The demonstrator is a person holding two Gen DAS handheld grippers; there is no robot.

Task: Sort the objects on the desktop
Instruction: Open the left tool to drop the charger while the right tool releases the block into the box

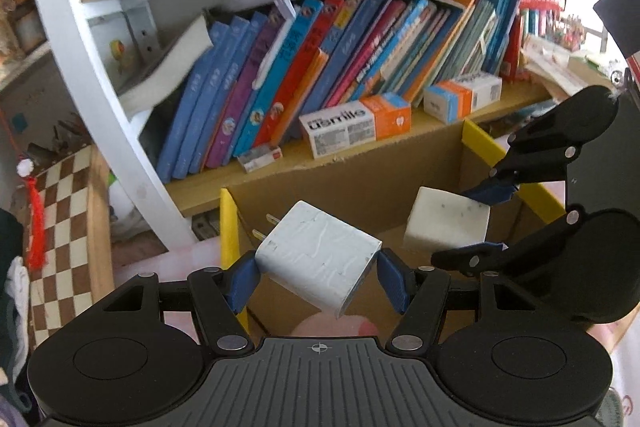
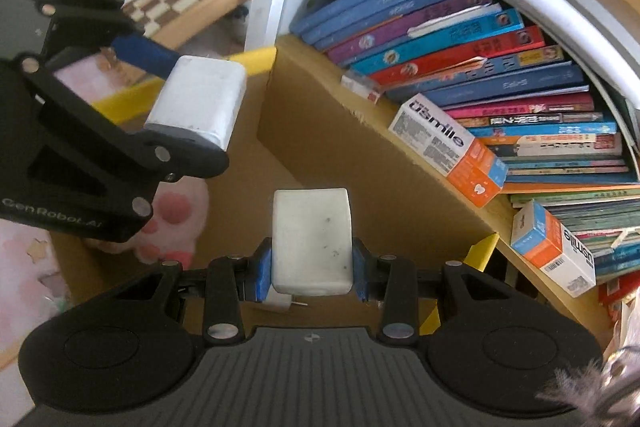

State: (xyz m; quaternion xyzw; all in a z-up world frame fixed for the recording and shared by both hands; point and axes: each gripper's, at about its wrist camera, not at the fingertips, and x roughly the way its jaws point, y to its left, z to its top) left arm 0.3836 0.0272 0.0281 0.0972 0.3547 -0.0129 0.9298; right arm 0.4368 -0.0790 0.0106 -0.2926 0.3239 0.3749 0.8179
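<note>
Over the box (image 1: 420, 163): left gripper (image 1: 318, 277) jaws clamp a charger (image 1: 320, 255); right gripper (image 2: 312, 269) jaws clamp a white block (image 2: 312, 239).

Two white chargers (image 1: 320, 255) (image 2: 312, 243), two orange-and-white boxes (image 1: 356, 125) (image 1: 464, 97), one cardboard box (image 1: 360, 183), one pink plush paw (image 2: 172, 223).

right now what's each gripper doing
left gripper: shut on the white two-prong plug charger.
right gripper: shut on the white speckled rectangular block.
</note>
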